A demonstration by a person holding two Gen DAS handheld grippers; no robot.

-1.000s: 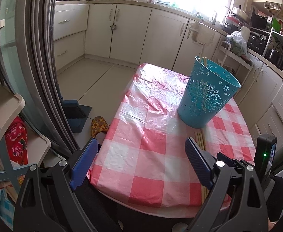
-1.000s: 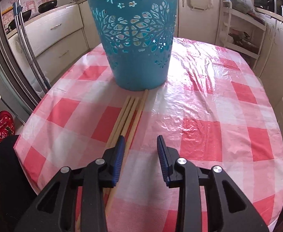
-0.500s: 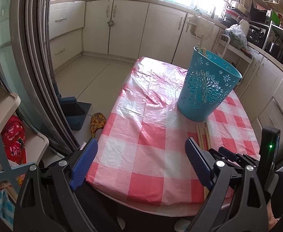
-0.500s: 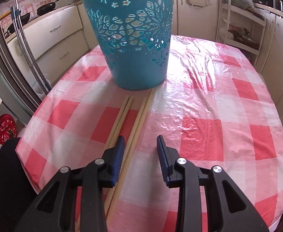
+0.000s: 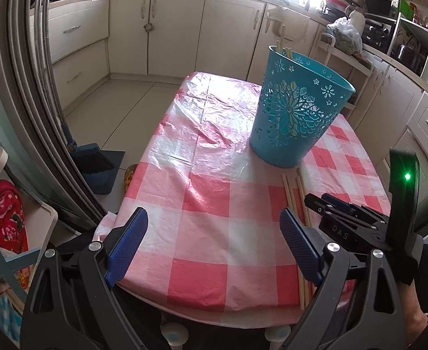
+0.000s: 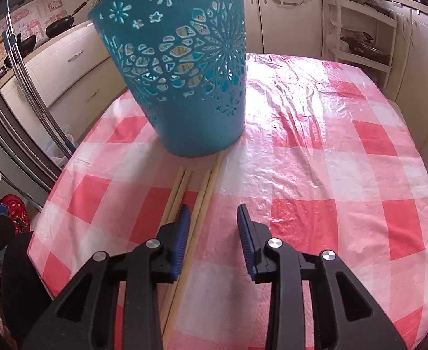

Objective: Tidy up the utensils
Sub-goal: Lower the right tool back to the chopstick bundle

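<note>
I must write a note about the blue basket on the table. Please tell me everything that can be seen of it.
The basket is teal, plastic by its look, round and tapering to a narrower base, with an open top. Its wall is pierced with flower and star cut-outs around a big central flower. It stands upright on the pink checked tablecloth. Pale sticks stand inside it, their tips rising above the far rim and showing through the holes. More sticks lie on the cloth before it, one end reaching its base. No gripper touches it.

The letters "DAS" are showing in small pale print on the black arm of the right gripper [image 5: 338,204], seen from the left wrist camera. Pink paper signs [image 6: 52,7] are hanging on the kitchen wall, too blurry to read.
</note>
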